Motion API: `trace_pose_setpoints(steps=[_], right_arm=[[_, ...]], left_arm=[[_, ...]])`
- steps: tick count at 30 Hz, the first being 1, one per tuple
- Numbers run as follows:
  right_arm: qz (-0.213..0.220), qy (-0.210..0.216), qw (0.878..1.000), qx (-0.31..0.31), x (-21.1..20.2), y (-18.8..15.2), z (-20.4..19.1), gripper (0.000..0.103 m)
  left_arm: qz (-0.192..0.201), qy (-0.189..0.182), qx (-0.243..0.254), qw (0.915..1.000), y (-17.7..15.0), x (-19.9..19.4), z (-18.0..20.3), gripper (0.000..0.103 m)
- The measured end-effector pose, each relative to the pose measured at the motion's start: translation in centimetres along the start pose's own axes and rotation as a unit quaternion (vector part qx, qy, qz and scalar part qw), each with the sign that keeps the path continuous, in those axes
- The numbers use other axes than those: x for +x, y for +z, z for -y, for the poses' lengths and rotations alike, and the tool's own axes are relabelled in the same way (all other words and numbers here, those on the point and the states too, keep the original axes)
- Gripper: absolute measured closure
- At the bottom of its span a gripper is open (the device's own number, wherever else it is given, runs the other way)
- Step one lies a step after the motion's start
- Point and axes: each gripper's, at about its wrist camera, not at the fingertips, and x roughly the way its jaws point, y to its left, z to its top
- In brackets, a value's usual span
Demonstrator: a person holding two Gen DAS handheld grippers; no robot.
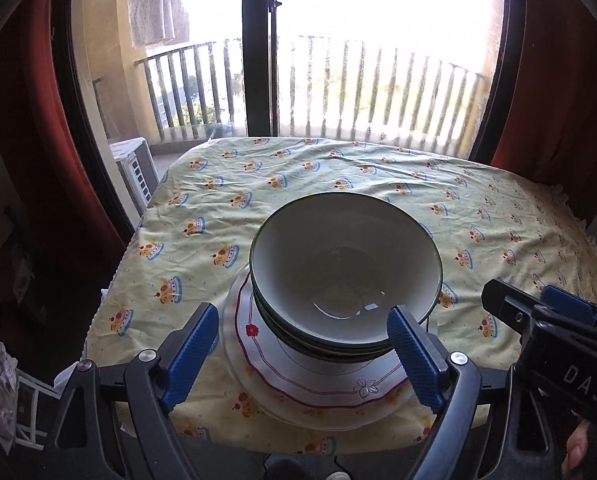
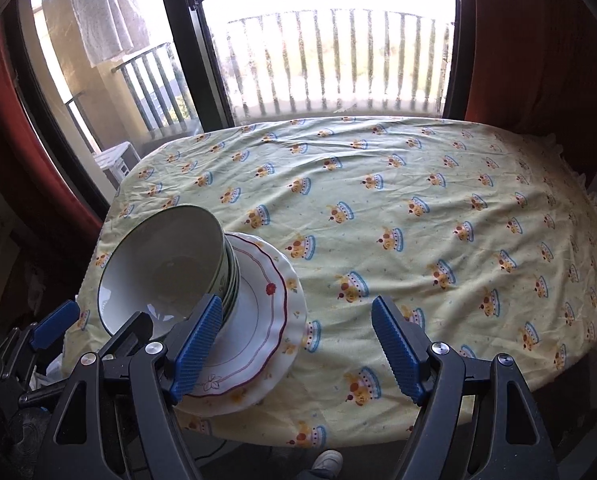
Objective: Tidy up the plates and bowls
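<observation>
A stack of white bowls with dark green rims (image 1: 344, 264) stands on stacked white plates with a red wavy line (image 1: 318, 388) near the table's front edge. My left gripper (image 1: 302, 354) is open, its blue pads on either side of the stack's near side, holding nothing. The right gripper (image 1: 538, 304) shows at the right of that view. In the right wrist view the bowls (image 2: 166, 268) and plates (image 2: 270, 312) sit at the left. My right gripper (image 2: 298, 350) is open and empty, just right of the stack. The left gripper's blue pad (image 2: 54, 324) shows at far left.
The table wears a yellow cloth with a crown print (image 2: 418, 208). Behind it are a glass balcony door (image 1: 258, 48), railing and red curtains (image 2: 538, 40). A white unit (image 1: 136, 168) stands outside at the left. A shoe (image 2: 328, 464) shows below the table edge.
</observation>
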Motion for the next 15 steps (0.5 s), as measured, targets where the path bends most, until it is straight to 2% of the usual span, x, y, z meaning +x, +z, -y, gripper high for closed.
trace_pose_setpoints(steps=[4, 15], right_arm=[[0.01, -0.008, 1.0, 0.019, -1.1, -1.9, 1.8, 0.023], [0.036, -0.052, 0.998, -0.002, -3.2, -7.9, 5.0, 0.023]], left_arm=[[-0.005, -0.023, -0.008, 0.9997, -2.1, -0.8, 0.4, 0.012], [0.026, -0.027, 0.004, 0.9993, -6.0, -2.8, 2.1, 0.008]])
